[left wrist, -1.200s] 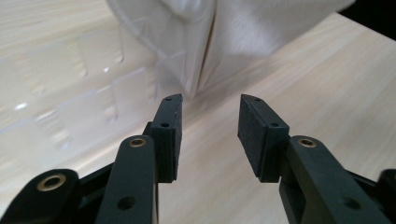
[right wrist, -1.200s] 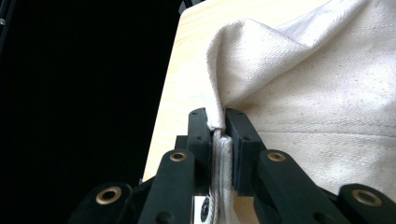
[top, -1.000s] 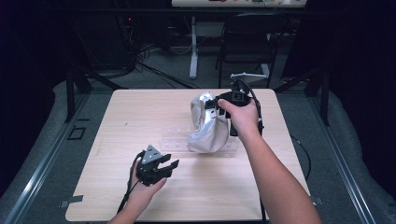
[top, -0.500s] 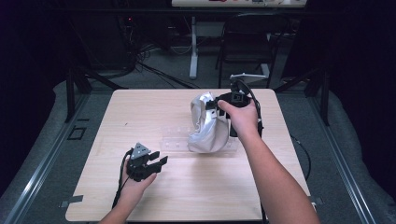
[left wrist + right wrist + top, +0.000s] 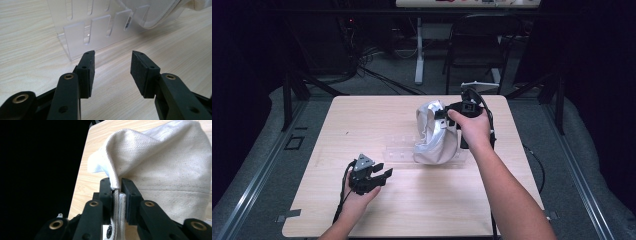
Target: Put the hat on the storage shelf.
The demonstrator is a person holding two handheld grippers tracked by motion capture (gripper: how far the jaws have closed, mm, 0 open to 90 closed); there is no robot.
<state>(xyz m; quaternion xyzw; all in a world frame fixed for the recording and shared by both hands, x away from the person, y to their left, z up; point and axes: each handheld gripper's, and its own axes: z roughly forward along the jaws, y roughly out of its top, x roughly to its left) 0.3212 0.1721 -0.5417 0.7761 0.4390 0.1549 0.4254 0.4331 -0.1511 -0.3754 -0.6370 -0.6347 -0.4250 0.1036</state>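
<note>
Wooden table (image 5: 377,125): right gripper (image 5: 446,119) pinches cloth bag (image 5: 432,137) over clear rack (image 5: 399,150); left gripper (image 5: 379,176) gapes empty.

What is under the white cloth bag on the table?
The white cloth bag sits over one end of a clear slotted rack. The rack's bare end sticks out at its left. The covered end, and anything inside the bag, is hidden.

Bag (image 5: 160,167): matt woven cloth. Rack (image 5: 100,30): clear glossy plastic. Table (image 5: 377,115): pale smooth wood.
</note>
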